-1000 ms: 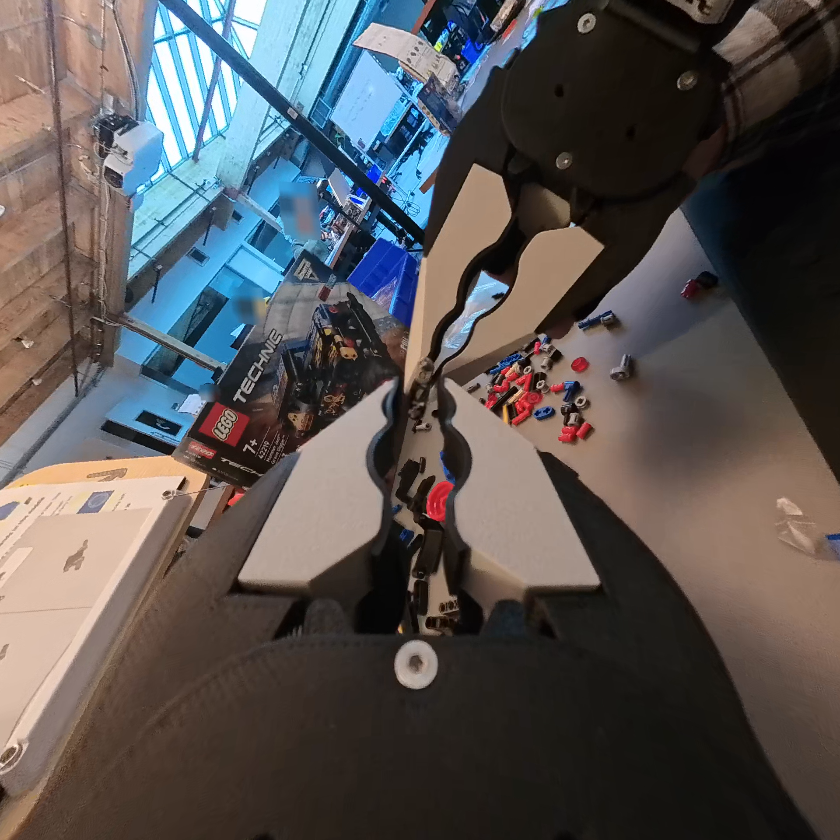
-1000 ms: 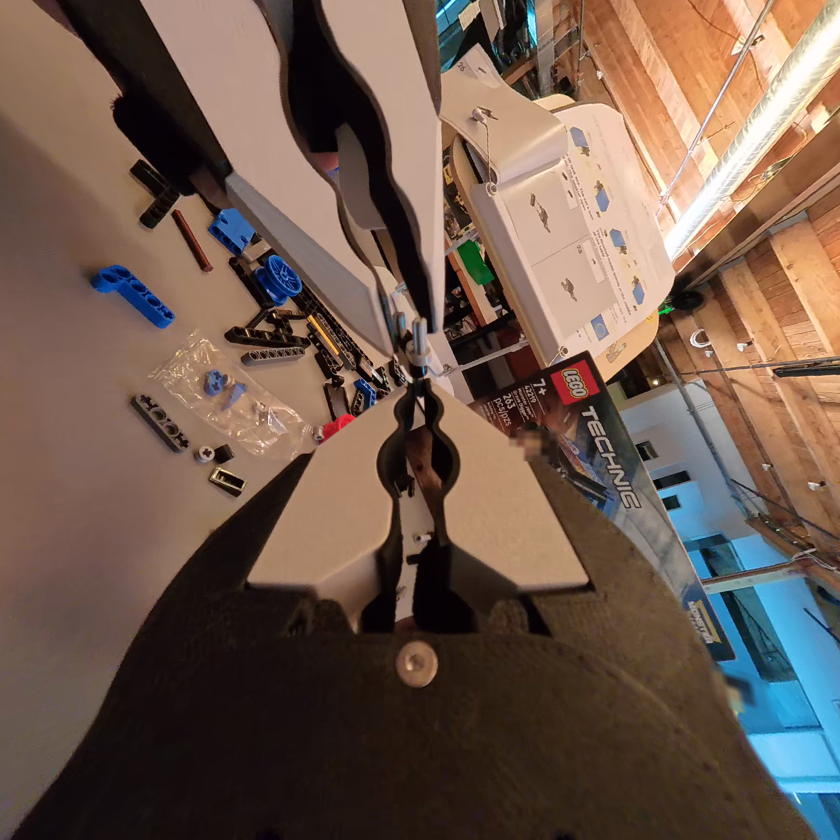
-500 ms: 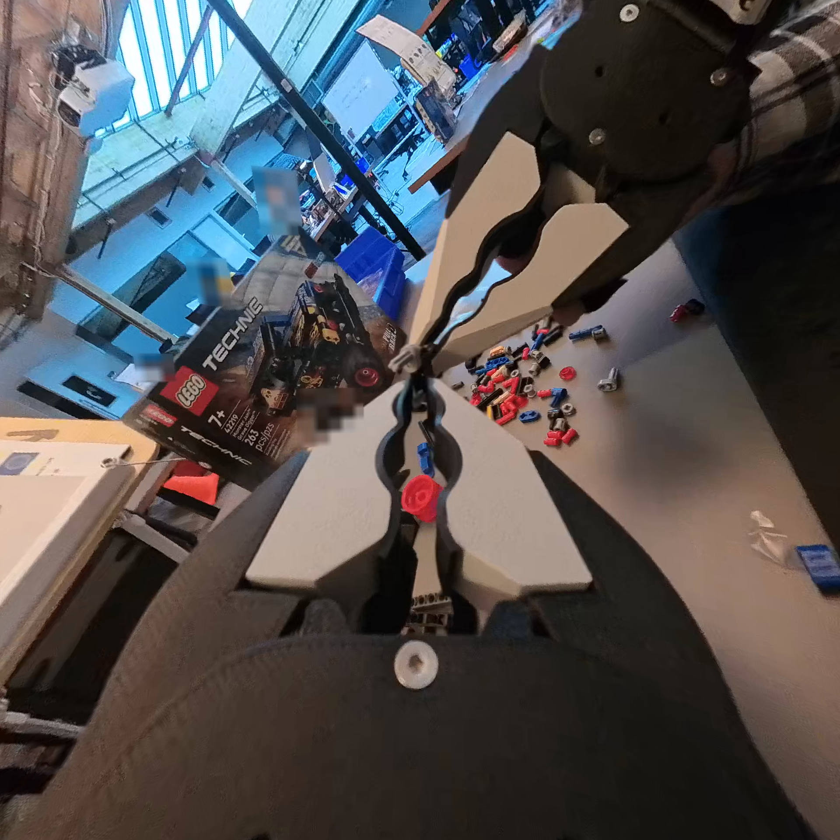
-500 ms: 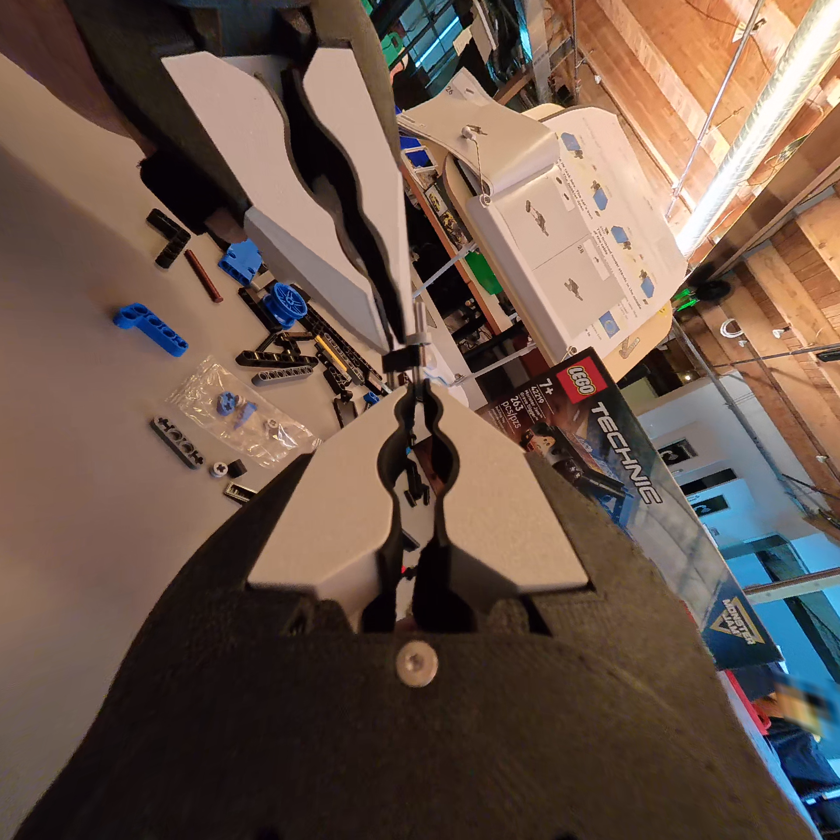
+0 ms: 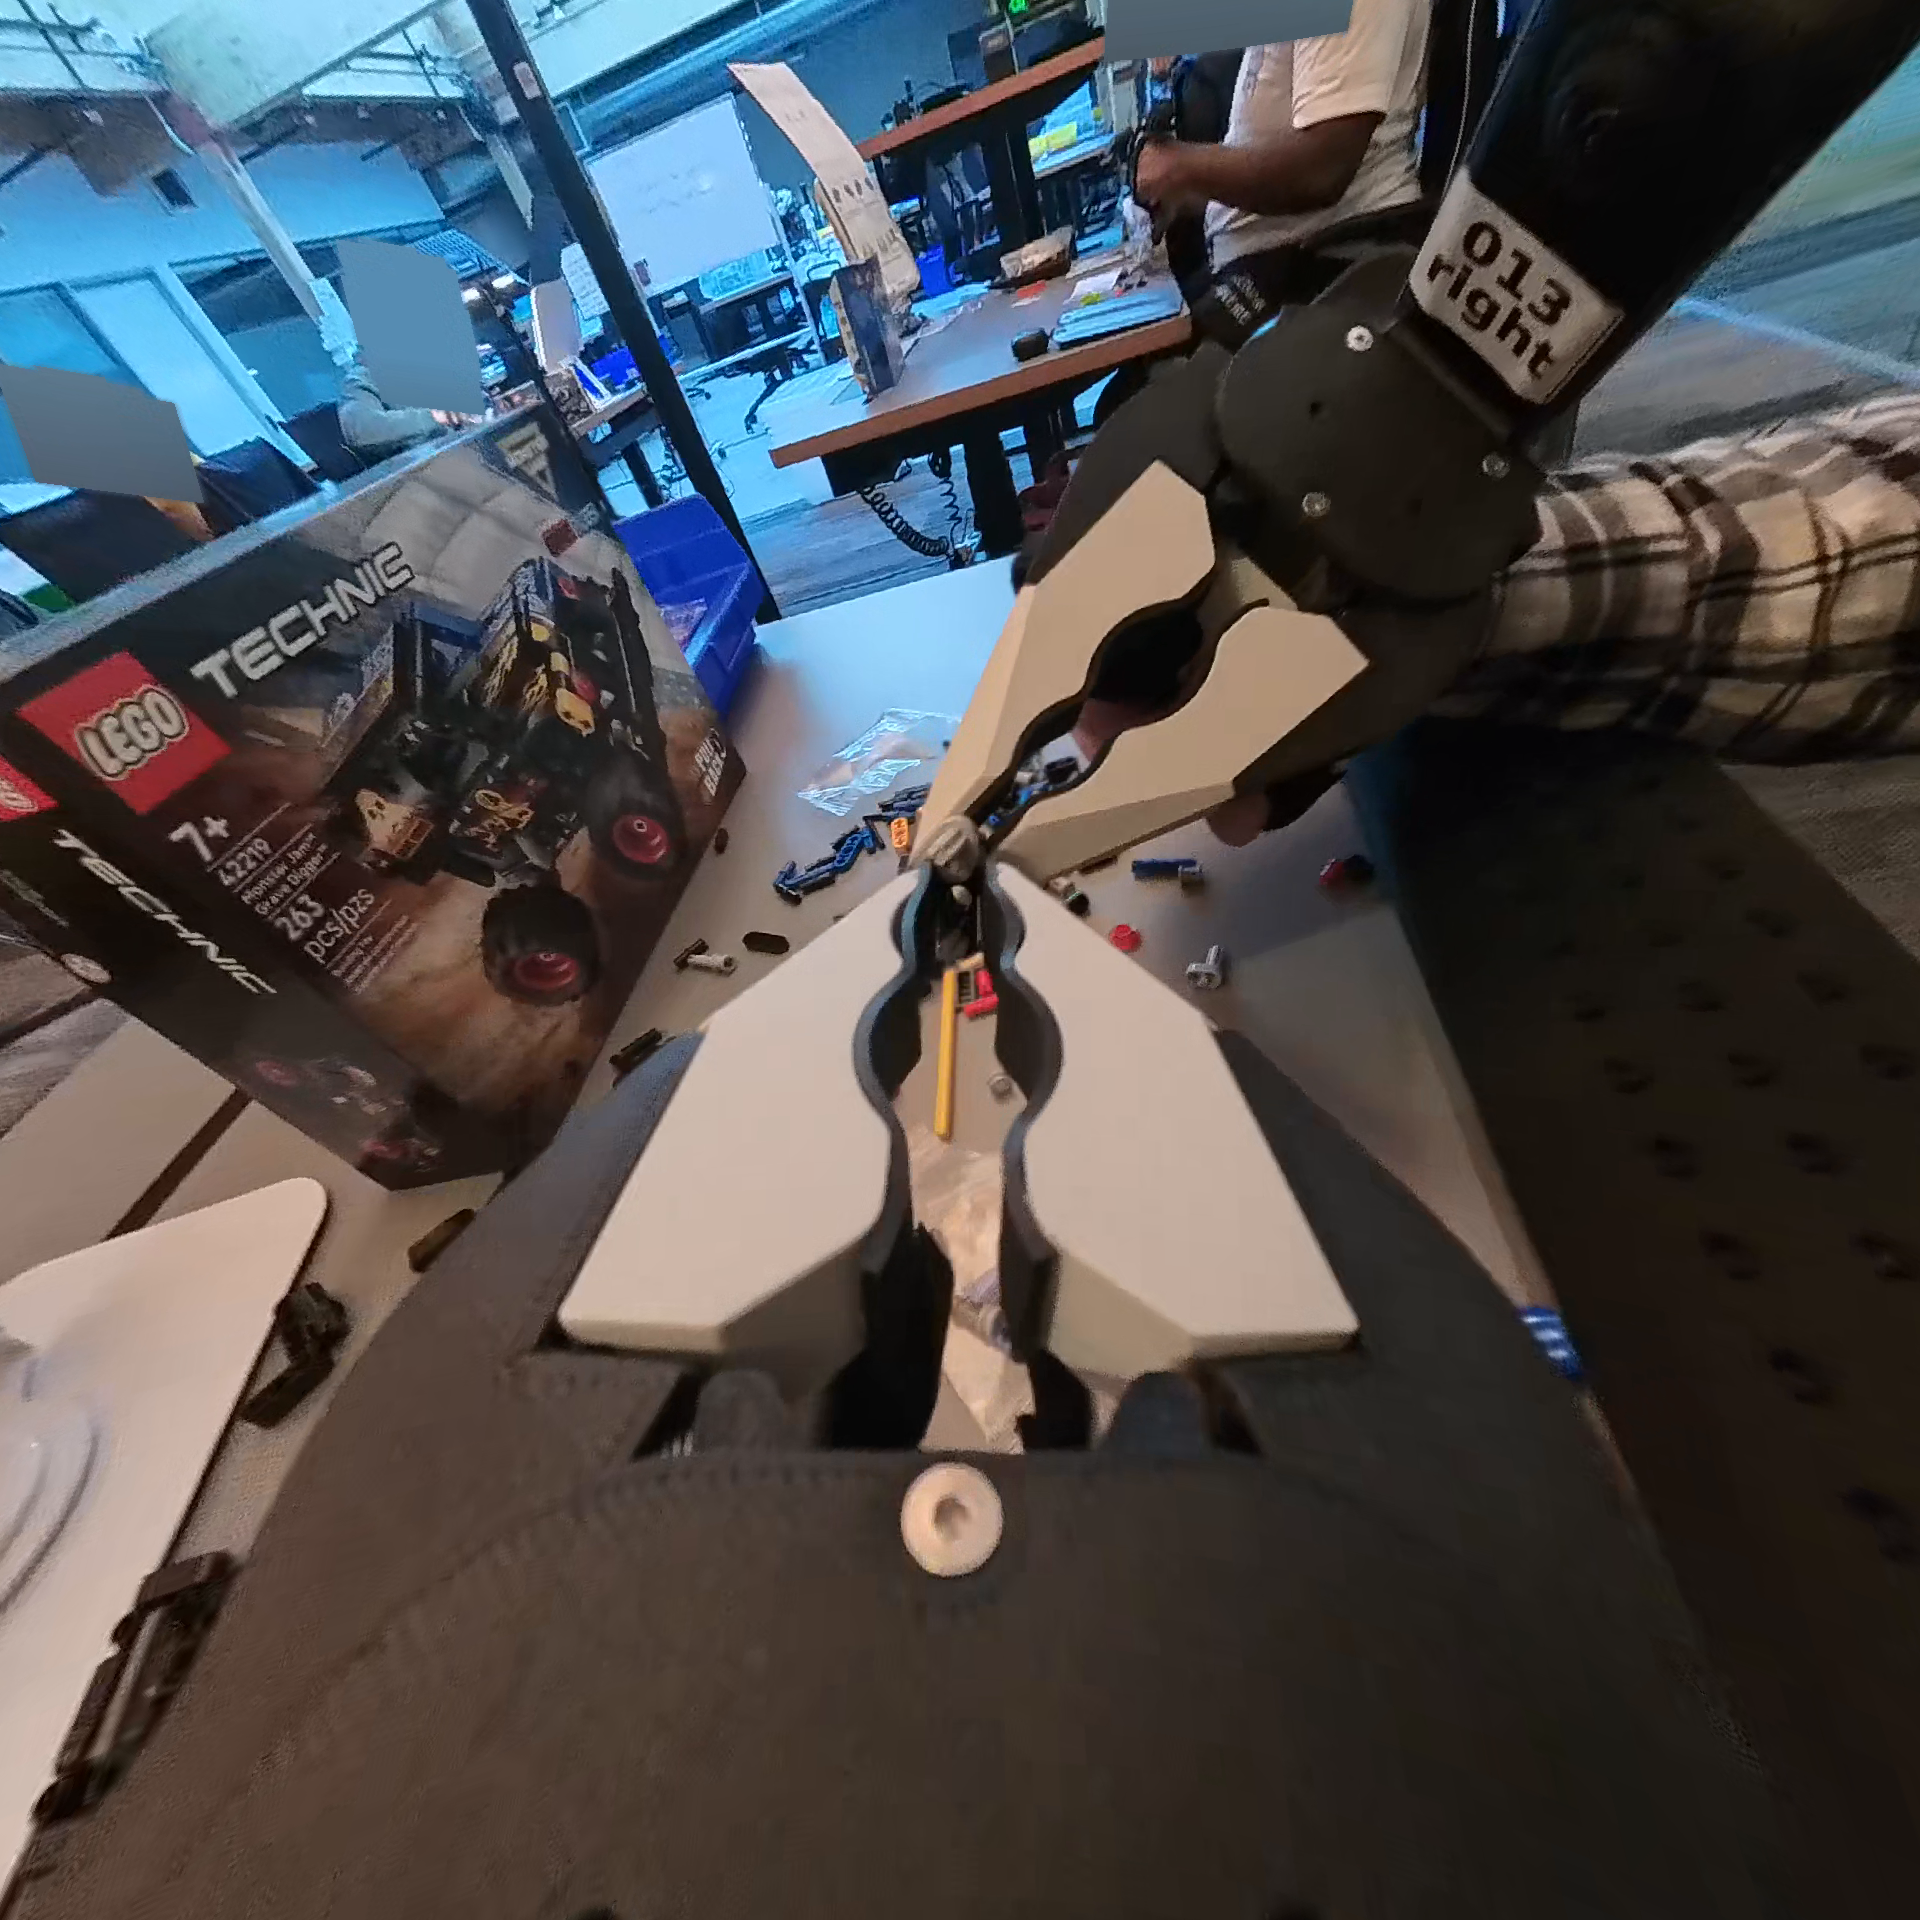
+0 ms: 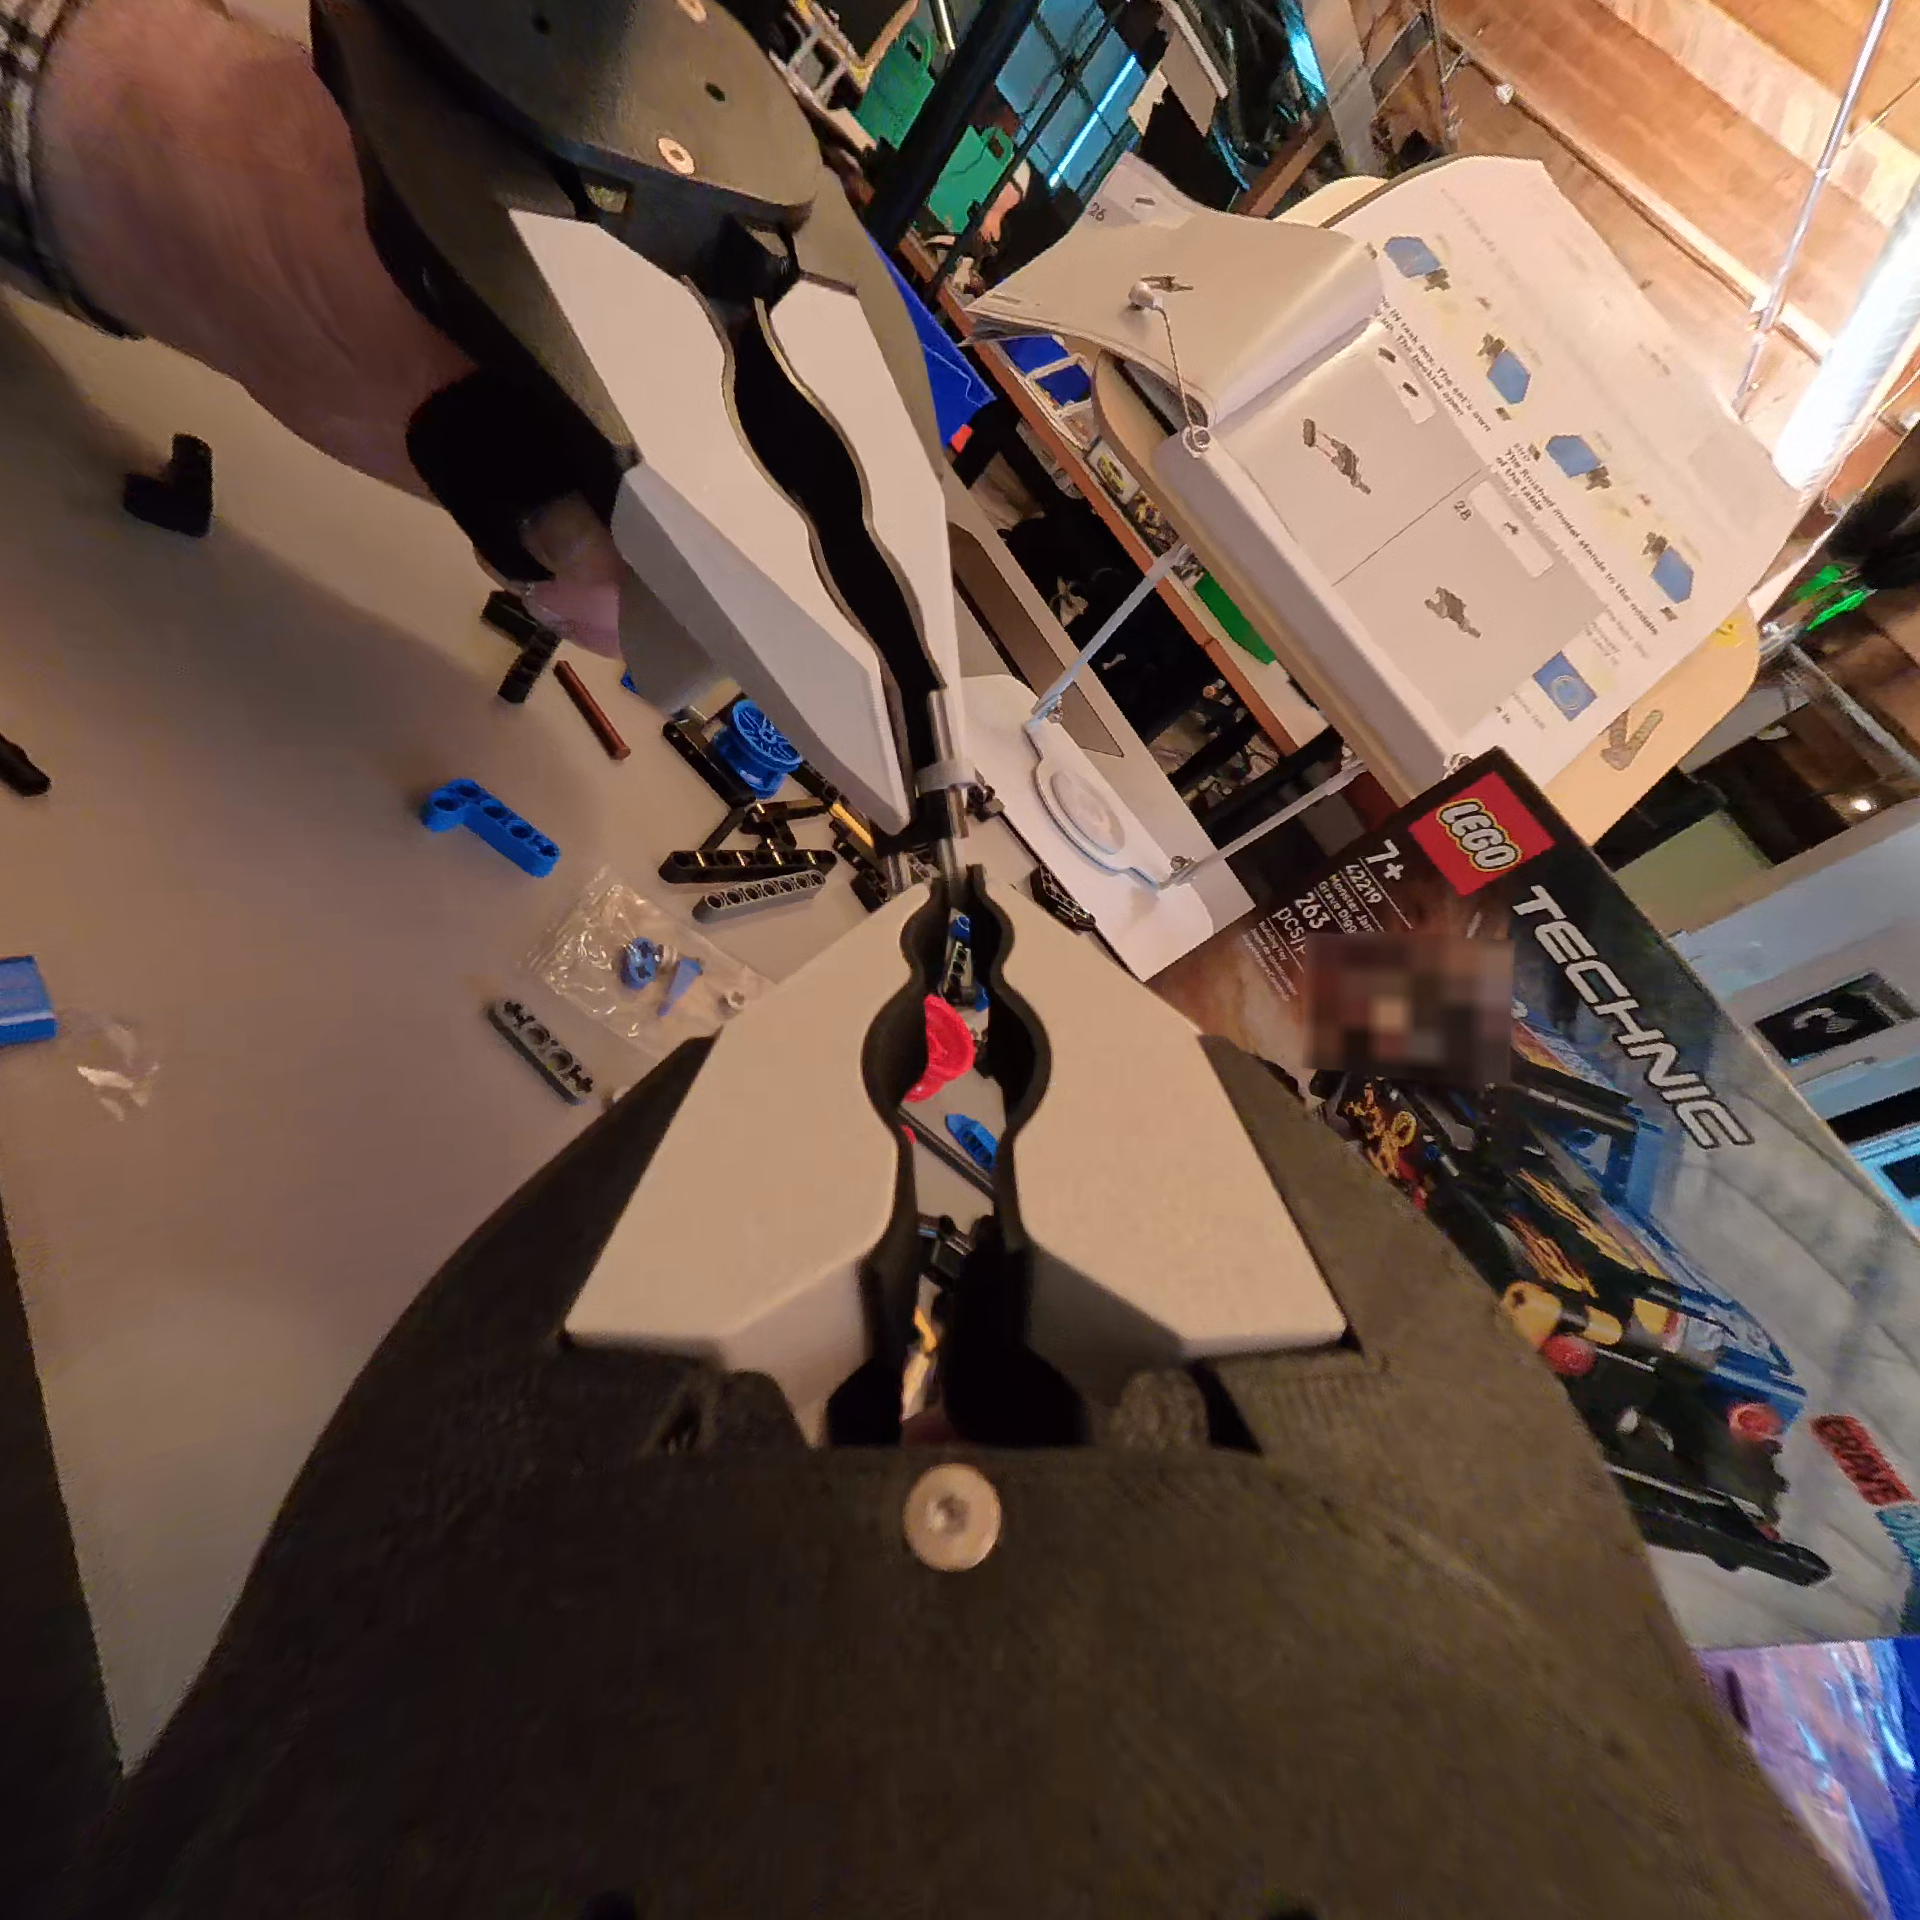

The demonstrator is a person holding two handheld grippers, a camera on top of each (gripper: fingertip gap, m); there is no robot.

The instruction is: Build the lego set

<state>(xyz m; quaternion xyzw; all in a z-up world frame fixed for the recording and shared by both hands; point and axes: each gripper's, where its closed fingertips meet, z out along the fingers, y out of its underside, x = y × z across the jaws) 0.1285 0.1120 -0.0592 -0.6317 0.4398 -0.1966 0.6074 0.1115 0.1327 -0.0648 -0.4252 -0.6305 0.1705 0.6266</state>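
My left gripper (image 5: 951,878) and my right gripper (image 6: 951,883) meet tip to tip above the grey table (image 5: 1299,1039). Between them is a thin dark axle (image 6: 948,831) with a small grey bush (image 6: 943,777) on it. Each gripper is shut on one end of the axle. In the left wrist view the bush (image 5: 951,844) shows right at my fingertips, with the right gripper (image 5: 961,831) coming in from the upper right. In the right wrist view the left gripper (image 6: 933,717) comes down from the top.
The set's box (image 5: 364,810) stands at the left, beside a white stand holding the instruction booklet (image 6: 1403,468). Loose pieces lie on the table: a blue L beam (image 6: 488,826), a blue wheel hub (image 6: 764,738), black beams (image 6: 748,862), a plastic bag (image 6: 623,956) and a yellow axle (image 5: 945,1049). My two grippers' fingertips are within a few centimetres of each other.
Both grippers have tilted down together from pointing toward the ceiling to nearly level over the table. They stay shut tip to tip on the axle.
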